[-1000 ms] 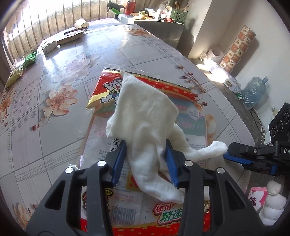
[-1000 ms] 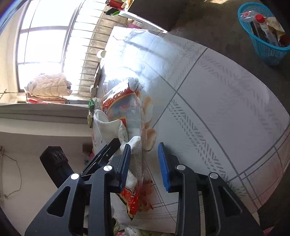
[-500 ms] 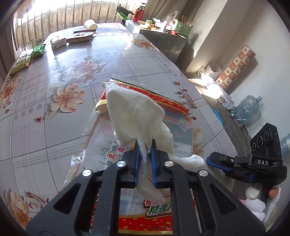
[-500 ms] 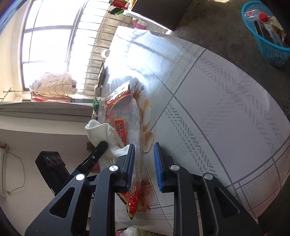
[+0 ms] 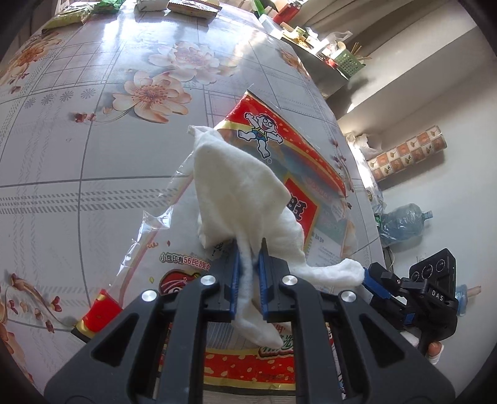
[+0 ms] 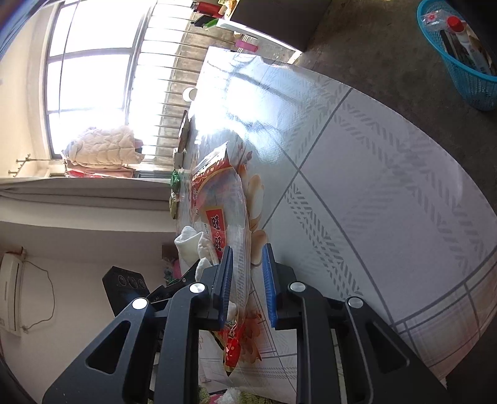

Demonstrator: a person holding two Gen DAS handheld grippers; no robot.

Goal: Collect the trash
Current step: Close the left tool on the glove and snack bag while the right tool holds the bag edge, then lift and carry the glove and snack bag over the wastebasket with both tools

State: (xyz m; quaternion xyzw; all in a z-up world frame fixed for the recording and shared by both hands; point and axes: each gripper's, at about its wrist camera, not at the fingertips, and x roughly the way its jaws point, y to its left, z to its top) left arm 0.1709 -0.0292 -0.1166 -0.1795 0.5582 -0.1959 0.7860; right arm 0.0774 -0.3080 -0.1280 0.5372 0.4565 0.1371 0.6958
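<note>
Left claw [image 5: 248, 279] is pinching the white tissue [image 5: 239, 189].
Right claw [image 6: 247, 286], part open, is straddling the snack bag [image 6: 223, 211], whose long side is running straight ahead.

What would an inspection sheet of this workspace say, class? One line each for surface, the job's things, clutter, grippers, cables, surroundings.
Surface: table under a glossy floral cloth.
Job's things: white tissue draped over a large red snack bag lying flat on the table.
Clutter: small packets and boxes at the table's far edge.
Grippers: left gripper shut on the tissue; right gripper astride the snack bag's edge, fingers not yet pinching it.
Cables: a thin cord hangs below the wall unit.
Surroundings: blue basket holding bottles on the floor; water jug; barred window.
</note>
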